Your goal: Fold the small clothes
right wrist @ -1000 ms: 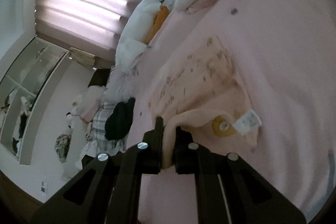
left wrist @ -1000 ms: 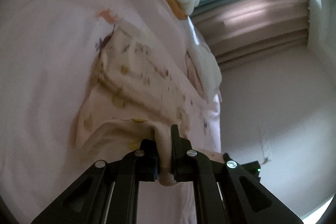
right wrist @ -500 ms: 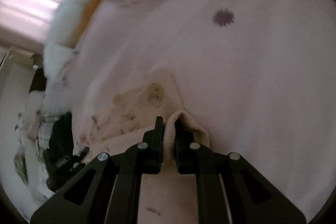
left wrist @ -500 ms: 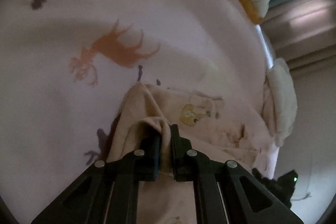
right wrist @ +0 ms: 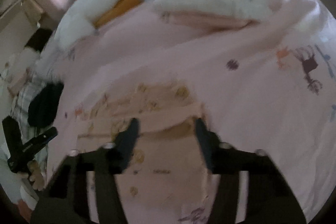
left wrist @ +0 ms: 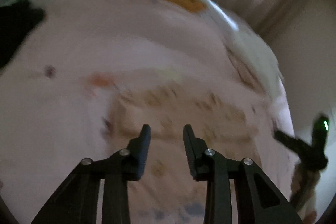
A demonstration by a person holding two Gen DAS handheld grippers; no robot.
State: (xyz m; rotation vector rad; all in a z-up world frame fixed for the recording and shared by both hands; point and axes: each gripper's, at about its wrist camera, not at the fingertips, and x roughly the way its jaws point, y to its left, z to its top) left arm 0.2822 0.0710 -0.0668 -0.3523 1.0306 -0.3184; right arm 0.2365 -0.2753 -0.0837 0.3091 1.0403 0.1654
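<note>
Softly creased printed garment (right wrist: 147, 102) lies on pink bedsheet (right wrist: 241, 98).

Left gripper (left wrist: 166, 129): two matte black fingers with ribbed inner pads, carried on angular black linkage arms fastened by round silver screws. Right gripper (right wrist: 166, 125): the same black build with silver screws, blurred. Seen from the other wrist, each gripper's black body is forked; one bears a green light.

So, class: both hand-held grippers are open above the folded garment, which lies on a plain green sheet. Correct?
Not quite. The sheet is pink with animal prints, as the right wrist view shows. Both hand-held grippers are open above the garment.
</note>
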